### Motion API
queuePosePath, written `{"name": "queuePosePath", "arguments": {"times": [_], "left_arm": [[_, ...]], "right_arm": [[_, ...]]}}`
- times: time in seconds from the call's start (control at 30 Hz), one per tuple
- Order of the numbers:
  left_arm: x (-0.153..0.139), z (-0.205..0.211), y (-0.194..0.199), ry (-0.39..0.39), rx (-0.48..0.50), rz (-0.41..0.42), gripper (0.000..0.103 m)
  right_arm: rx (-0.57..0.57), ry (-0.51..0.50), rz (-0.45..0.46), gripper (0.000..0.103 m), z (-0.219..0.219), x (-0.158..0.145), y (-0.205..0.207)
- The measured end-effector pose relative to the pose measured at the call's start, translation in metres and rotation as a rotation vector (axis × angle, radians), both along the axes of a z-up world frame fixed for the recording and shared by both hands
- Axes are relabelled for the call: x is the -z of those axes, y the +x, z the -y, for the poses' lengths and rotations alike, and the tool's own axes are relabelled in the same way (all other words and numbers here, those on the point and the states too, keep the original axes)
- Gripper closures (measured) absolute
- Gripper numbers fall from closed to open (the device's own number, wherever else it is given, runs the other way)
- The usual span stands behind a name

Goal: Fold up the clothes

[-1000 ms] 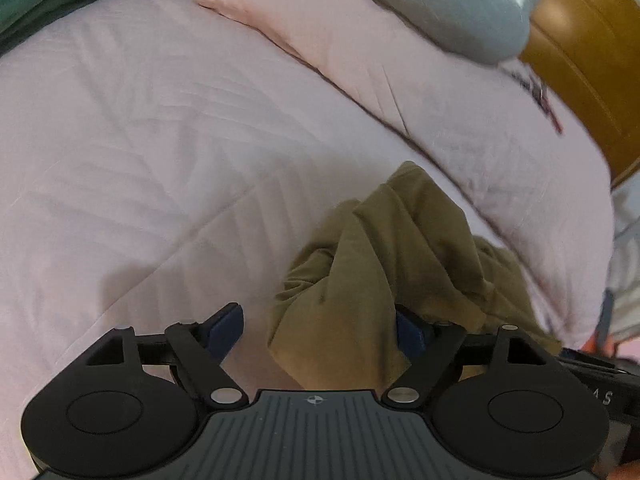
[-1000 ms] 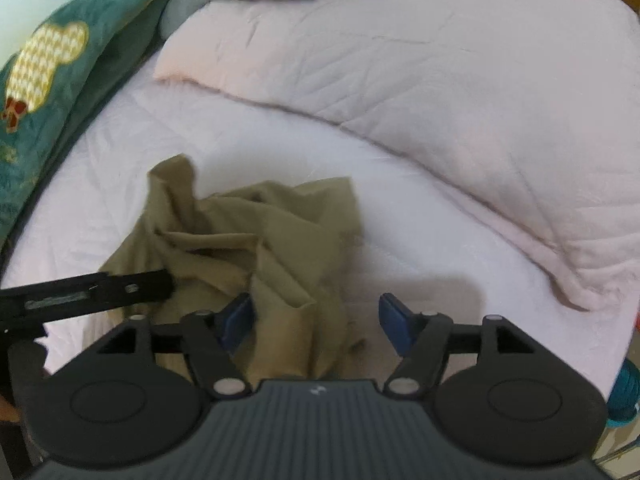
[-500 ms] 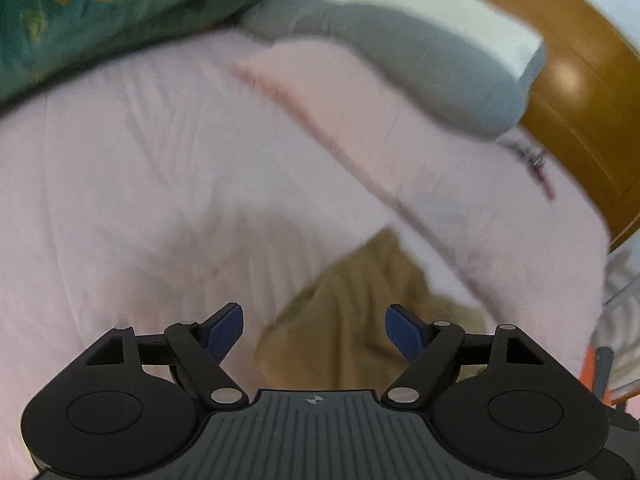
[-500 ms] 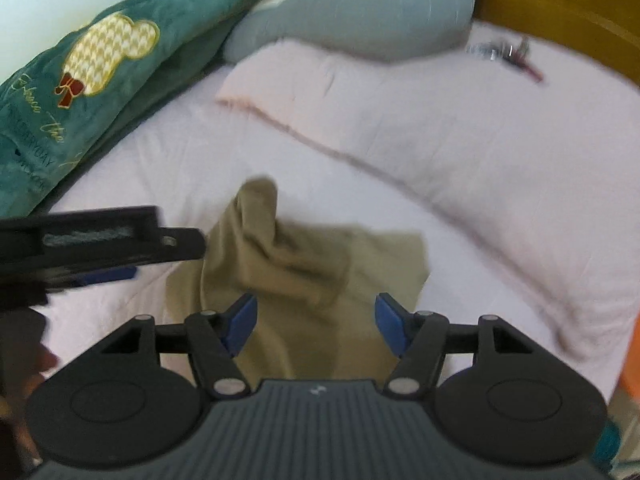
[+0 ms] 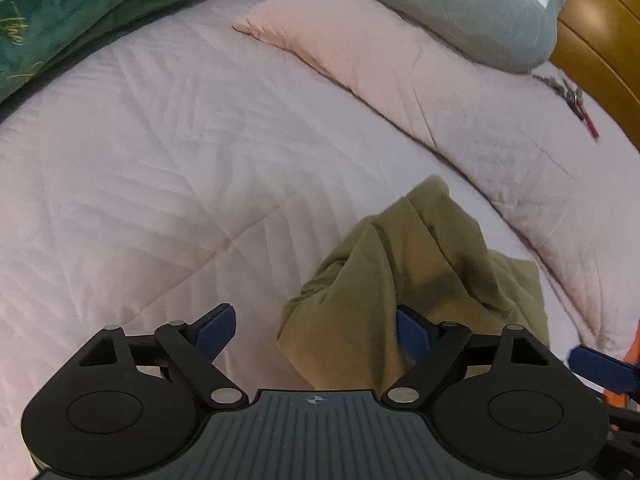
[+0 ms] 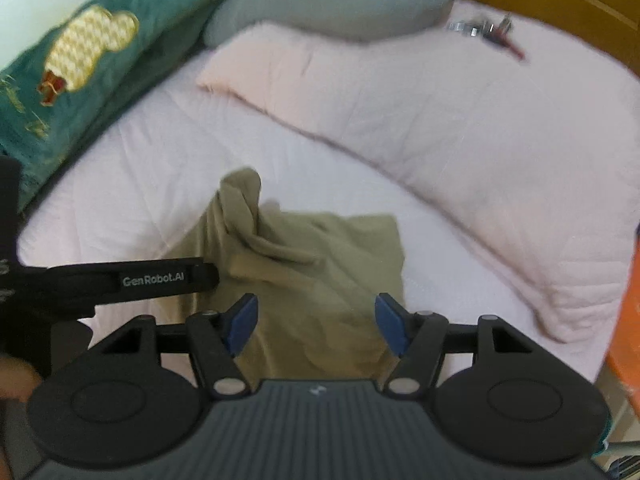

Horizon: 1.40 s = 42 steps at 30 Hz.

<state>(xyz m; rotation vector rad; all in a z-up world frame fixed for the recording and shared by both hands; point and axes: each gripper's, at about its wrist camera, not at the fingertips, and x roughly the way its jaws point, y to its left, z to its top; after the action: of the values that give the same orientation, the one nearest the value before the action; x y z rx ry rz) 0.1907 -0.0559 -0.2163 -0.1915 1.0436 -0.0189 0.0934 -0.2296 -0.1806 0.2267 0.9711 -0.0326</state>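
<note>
An olive-brown garment [image 5: 420,280] lies crumpled in a heap on the pink quilt [image 5: 180,168], with one corner poking up. My left gripper [image 5: 314,330] is open just above the heap's near left edge. Cloth lies across the gap and covers part of its right blue pad [image 5: 416,338]. In the right wrist view the same garment [image 6: 312,264] lies ahead of my right gripper [image 6: 316,324], which is open and low over the near edge. The left gripper's black finger [image 6: 168,280] reaches in from the left to the cloth's left side.
A folded pink duvet [image 6: 460,140] runs along the far right of the bed. Behind it are a grey pillow [image 5: 460,4], a green embroidered cushion [image 6: 80,64] and a wooden headboard [image 5: 600,40]. Keys with a red tag [image 6: 492,32] lie on the duvet. An orange object [image 6: 630,320] stands at the right edge.
Both views have tilted up and drawn back a little, so more of the pillows shows. The garment remains a heap in the same place. Both grippers have stayed open.
</note>
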Motion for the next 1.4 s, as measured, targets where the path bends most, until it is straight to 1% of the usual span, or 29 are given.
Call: {"name": "queuePosePath", "arguments": {"times": [0.07,0.17,0.23,0.3,0.33,0.4,0.47,0.53,0.6,0.67,0.73,0.87,1.03,1.1,1.23,1.3,1.4], "left_arm": [[-0.007,-0.002,-0.004,0.006,-0.007,0.012,0.018],[-0.013,-0.003,-0.008,0.015,-0.016,0.022,0.018],[-0.009,-0.002,-0.010,0.022,-0.017,0.011,0.018],[-0.005,-0.003,-0.011,0.023,-0.019,0.003,0.017],[-0.003,-0.004,-0.011,0.016,-0.020,0.002,0.014],[-0.001,-0.008,-0.011,0.002,-0.024,0.000,0.013],[0.001,-0.012,-0.012,-0.012,-0.028,-0.001,0.009],[0.004,-0.015,-0.012,-0.026,-0.031,-0.003,0.006],[0.006,-0.019,-0.012,-0.040,-0.035,-0.005,0.007],[0.008,-0.023,-0.013,-0.054,-0.038,-0.006,0.007],[0.006,-0.023,-0.016,-0.046,-0.030,0.006,0.007],[-0.001,-0.025,-0.025,-0.023,-0.017,0.025,0.008],[-0.007,-0.029,-0.030,-0.021,-0.041,0.026,0.009],[-0.014,-0.028,-0.033,-0.043,-0.037,0.053,0.009],[-0.031,-0.022,-0.039,-0.061,-0.012,0.113,0.009],[-0.041,-0.017,-0.044,-0.067,-0.008,0.117,0.009],[-0.059,-0.003,-0.054,-0.020,0.015,0.086,0.009]], "right_arm": [[-0.009,0.013,0.013,0.037,-0.001,-0.004,-0.004],[-0.028,0.024,0.014,0.037,-0.005,-0.001,-0.008],[-0.050,0.025,-0.016,0.037,-0.011,0.008,-0.001],[-0.048,0.021,-0.055,0.037,-0.014,0.021,0.002],[-0.045,0.024,-0.072,0.037,-0.014,0.026,0.002],[-0.033,0.035,-0.112,0.037,-0.014,0.038,0.004],[-0.022,0.042,-0.122,0.037,-0.013,0.044,0.003],[-0.024,0.042,-0.125,0.037,-0.013,0.042,0.004],[-0.027,0.042,-0.129,0.037,-0.014,0.037,0.005],[-0.022,0.045,-0.108,0.037,-0.012,0.030,0.000],[-0.016,0.032,-0.092,0.036,-0.013,0.025,-0.004],[-0.001,0.035,-0.114,0.036,-0.010,0.029,-0.007],[0.005,0.038,-0.126,0.036,-0.008,0.027,-0.011],[0.012,0.036,-0.119,0.036,-0.006,0.022,-0.016],[0.018,0.041,-0.096,0.036,0.000,0.008,-0.026],[0.034,0.040,-0.087,0.036,0.003,-0.001,-0.033],[0.080,0.025,-0.079,0.035,0.007,-0.018,-0.046]]}}
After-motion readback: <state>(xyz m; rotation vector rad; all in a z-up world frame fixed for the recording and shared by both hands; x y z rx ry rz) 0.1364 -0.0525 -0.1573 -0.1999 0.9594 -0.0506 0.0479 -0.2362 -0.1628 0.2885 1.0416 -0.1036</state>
